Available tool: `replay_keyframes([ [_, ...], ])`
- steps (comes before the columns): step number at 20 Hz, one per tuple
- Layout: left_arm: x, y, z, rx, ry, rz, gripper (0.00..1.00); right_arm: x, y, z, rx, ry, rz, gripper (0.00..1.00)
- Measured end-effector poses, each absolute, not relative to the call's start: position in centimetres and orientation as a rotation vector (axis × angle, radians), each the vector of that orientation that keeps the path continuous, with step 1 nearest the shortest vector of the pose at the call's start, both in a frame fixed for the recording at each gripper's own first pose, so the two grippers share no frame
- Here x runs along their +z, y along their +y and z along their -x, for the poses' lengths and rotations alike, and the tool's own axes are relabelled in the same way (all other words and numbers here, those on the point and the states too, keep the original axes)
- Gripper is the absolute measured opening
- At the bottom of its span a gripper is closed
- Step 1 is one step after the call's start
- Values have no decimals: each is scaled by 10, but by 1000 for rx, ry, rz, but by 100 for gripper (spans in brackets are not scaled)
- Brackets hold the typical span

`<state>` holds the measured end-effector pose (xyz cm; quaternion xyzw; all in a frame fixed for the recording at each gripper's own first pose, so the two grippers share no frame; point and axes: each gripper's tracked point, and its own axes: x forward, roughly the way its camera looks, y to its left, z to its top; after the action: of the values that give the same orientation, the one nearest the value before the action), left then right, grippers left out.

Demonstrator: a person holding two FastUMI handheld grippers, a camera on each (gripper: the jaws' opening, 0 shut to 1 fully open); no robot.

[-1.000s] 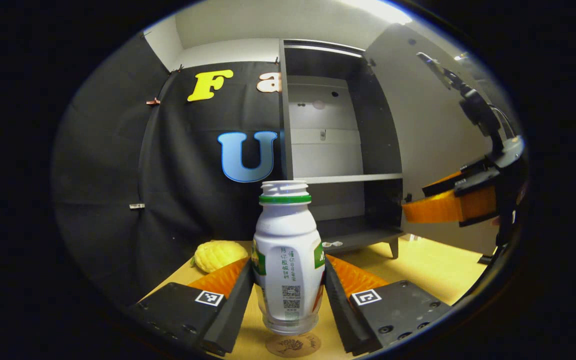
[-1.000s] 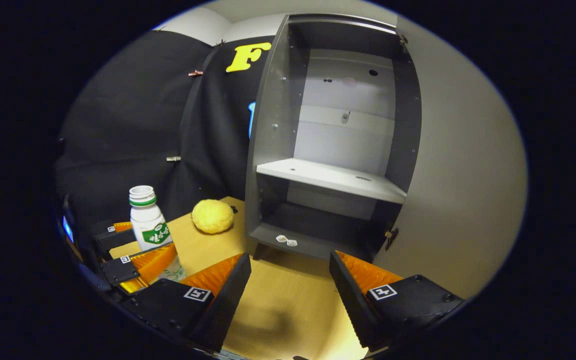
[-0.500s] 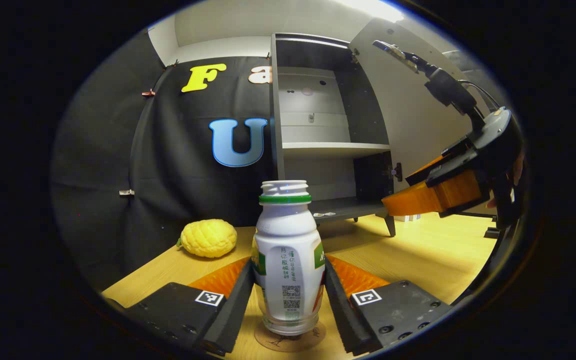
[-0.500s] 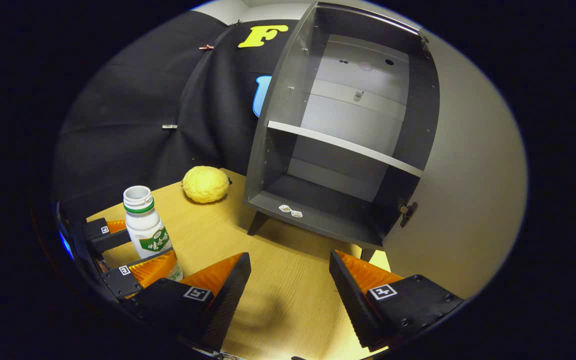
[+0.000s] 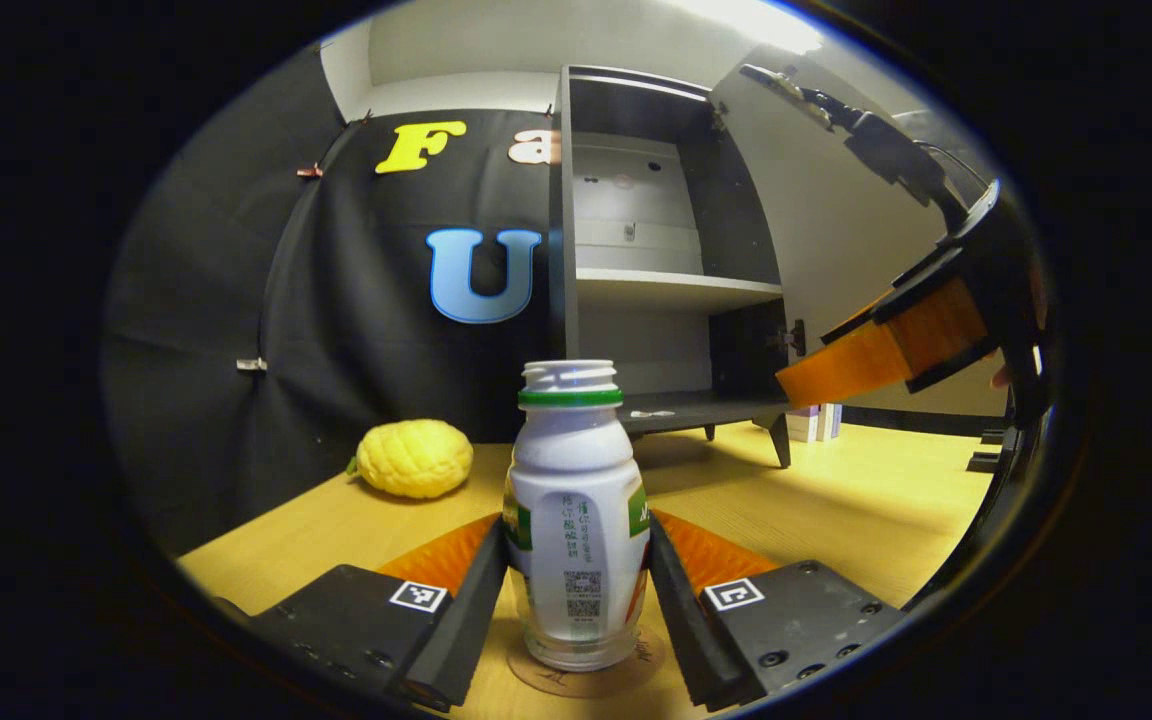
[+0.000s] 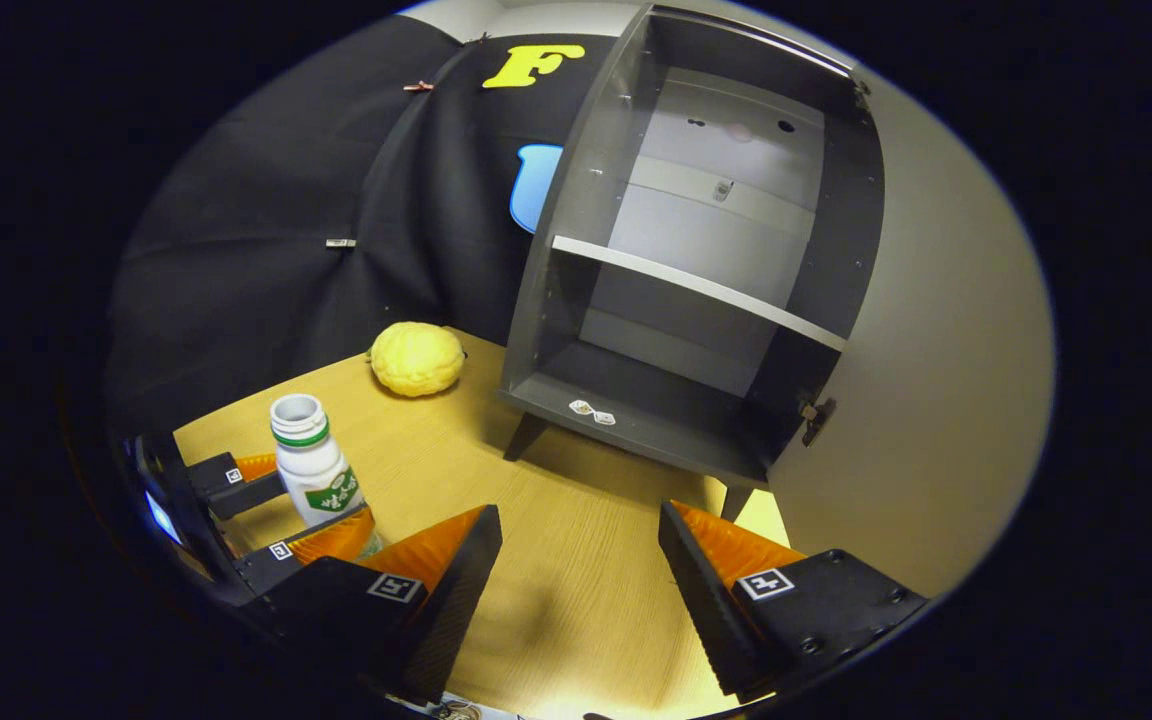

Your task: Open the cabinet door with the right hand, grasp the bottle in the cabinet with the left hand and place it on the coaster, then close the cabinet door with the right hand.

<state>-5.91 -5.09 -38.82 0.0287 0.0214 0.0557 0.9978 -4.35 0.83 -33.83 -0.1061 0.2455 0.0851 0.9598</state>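
A white bottle (image 5: 576,520) with a green neck ring and no cap stands upright, and my left gripper (image 5: 576,548) is shut on its sides. Its base rests at the round brown coaster (image 5: 588,676) on the wooden table (image 5: 836,510). In the right gripper view the same bottle (image 6: 310,468) sits in the left gripper (image 6: 286,508) at lower left. The dark cabinet (image 6: 696,290) stands open with bare shelves, its pale door (image 6: 946,340) swung out to the right. My right gripper (image 6: 581,560) hangs open over the table before the cabinet, holding nothing. It also shows as the right gripper (image 5: 816,355) near the door (image 5: 836,220).
A bumpy yellow fruit (image 5: 411,458) lies on the table left of the cabinet (image 5: 656,250), seen too as the fruit (image 6: 416,357). Two small white tags (image 6: 592,412) lie on the cabinet floor. The cabinet stands on short legs at the table's back.
The left gripper has come down and levelled with the bottle, whose base now meets the coaster. The right gripper rose and tilted; it stays open.
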Motion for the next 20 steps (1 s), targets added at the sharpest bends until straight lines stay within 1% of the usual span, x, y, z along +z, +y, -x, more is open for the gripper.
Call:
replay_keyframes([
  [3, -387, -57, 61, 102, 32, -92, 79, -337, 12, 47, 169, 483, 238, 98],
  [7, -398, -56, 64, 107, 53, -127, 84, -337, 12, 51, 169, 485, 235, 98],
  [9, -394, -58, 64, 99, 56, -140, 97, -335, 11, 51, 166, 483, 216, 98],
  [13, -369, -50, 63, 128, 35, -132, 96, -324, 6, 50, 150, 471, 212, 98],
  [15, -350, -50, 62, 126, 31, -100, 96, -304, -2, 48, 123, 432, 222, 98],
  [20, -269, -63, 59, 64, 2, -71, 96, -242, -22, 44, 81, 351, 178, 98],
])
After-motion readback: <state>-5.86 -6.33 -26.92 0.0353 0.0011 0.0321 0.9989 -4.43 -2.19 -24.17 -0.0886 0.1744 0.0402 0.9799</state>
